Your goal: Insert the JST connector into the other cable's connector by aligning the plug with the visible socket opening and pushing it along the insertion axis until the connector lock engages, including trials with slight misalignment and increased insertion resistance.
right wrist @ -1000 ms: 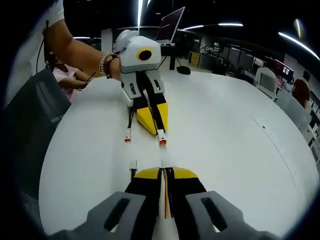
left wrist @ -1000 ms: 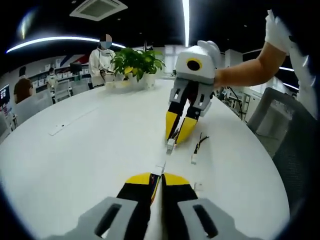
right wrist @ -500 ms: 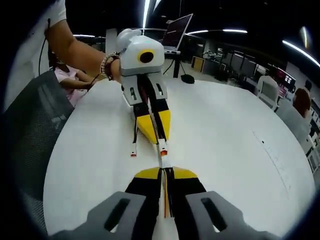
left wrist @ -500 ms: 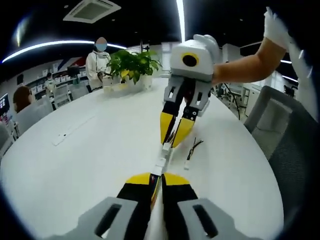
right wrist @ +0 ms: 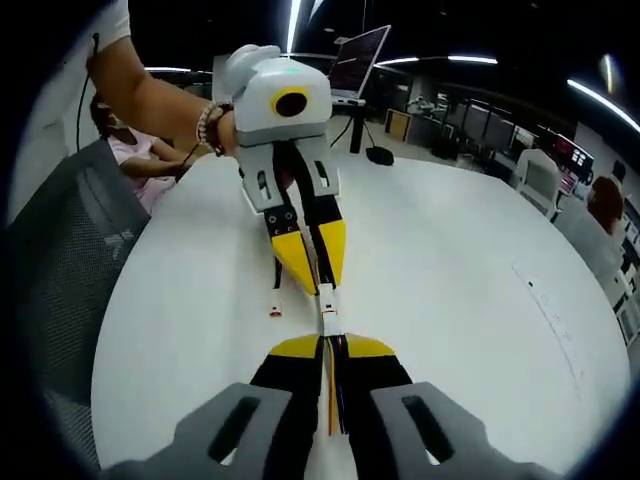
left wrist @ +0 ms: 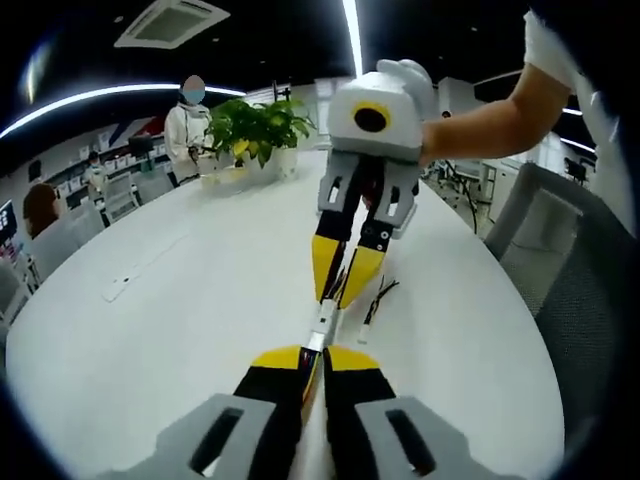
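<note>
connectors (right wrist: 327, 310) now touching (earlier apart), bare table (right wrist: 450, 260) around

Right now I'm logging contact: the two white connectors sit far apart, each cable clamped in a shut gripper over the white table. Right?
Not far apart: in the right gripper view the connectors meet end to end between the left gripper and right gripper. Each cable is clamped, over the white table.

Long ceiling light strips (left wrist: 352, 35) glare white against a dark ceiling, and their light makes the white worktop (left wrist: 180, 300) bright and nearly shadowless. Fisheye distortion bends the worktop edge and the strips into curves. The room behind is dim and soft, and the far worktop (right wrist: 480, 250) is close to washed out. The near centre stays sharp.
</note>
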